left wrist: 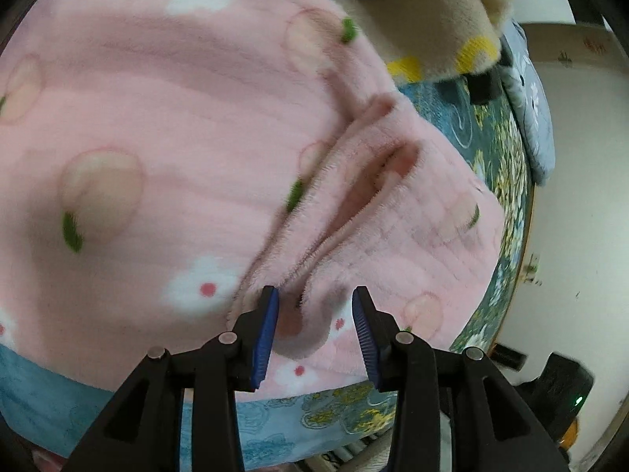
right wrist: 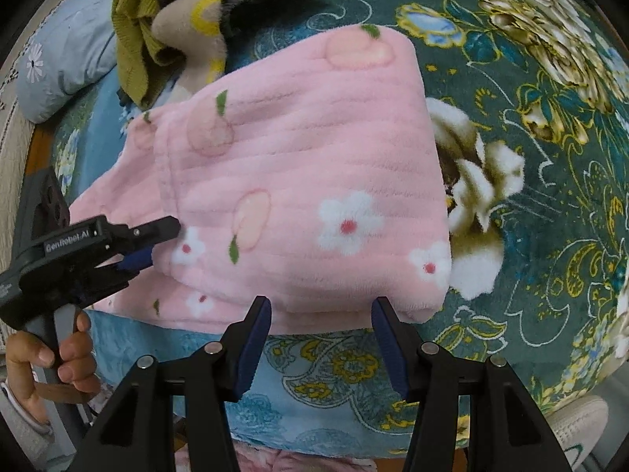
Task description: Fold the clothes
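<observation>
The right tongs (right wrist: pixel 321 316) stand open, jaws spread, at the near edge of the pink garment (right wrist: pixel 298 181) and grip nothing. The left tongs (left wrist: pixel 315 306) also stand open, with a raised fold of the pink fleece lying between the jaws; the jaws are not closed on it. In the right wrist view the left tongs (right wrist: pixel 157 242) enter from the left, held by a hand (right wrist: pixel 51 358), with the fingertips against the garment's left edge.

The pink garment is folded and lies flat on the bed (right wrist: pixel 530 181), which carries a teal floral cover. The garment bears a print of white flowers and peaches. In the right wrist view its long axis runs from the near left to the far right; the far right end is a squared corner, and the near right corner is a rounded fold. A seam (right wrist: pixel 167 181) runs across the garment close to its left end.

Beyond the garment, a pile of clothes (right wrist: pixel 188 15) rests on the bed, touching the garment's far left edge. A pale blue pillow (right wrist: pixel 67 59) lies farther left of the pile.
</observation>
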The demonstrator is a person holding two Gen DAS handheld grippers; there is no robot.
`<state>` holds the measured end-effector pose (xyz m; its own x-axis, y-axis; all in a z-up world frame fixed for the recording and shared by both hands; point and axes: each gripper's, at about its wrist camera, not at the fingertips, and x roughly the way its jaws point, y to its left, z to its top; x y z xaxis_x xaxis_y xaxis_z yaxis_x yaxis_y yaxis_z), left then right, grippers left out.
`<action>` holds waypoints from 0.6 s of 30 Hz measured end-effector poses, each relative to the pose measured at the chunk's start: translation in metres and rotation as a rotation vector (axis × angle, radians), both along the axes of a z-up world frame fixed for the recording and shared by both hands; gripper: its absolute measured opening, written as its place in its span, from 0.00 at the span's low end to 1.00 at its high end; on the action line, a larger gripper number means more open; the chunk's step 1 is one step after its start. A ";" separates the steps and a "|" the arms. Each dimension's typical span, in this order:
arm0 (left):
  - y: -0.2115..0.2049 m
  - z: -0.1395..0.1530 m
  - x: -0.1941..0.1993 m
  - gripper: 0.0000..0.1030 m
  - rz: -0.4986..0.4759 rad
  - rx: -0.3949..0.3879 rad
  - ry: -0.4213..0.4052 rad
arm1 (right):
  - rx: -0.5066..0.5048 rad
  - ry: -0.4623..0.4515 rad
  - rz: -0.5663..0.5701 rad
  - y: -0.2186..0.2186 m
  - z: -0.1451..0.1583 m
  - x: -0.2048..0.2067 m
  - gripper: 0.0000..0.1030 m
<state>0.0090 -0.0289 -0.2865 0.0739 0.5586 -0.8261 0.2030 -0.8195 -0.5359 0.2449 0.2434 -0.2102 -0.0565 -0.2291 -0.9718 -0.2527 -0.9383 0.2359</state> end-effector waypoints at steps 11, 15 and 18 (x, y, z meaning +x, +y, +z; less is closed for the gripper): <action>0.015 0.048 -0.006 0.04 -0.079 0.123 0.183 | -0.046 0.043 -0.076 0.016 0.010 -0.029 0.55; 0.019 0.056 -0.005 0.04 -0.194 0.109 0.189 | -0.043 0.041 -0.088 0.017 0.007 -0.033 0.55; 0.016 0.030 -0.004 0.04 -0.246 0.025 0.104 | -0.037 0.009 -0.101 0.020 0.000 -0.025 0.55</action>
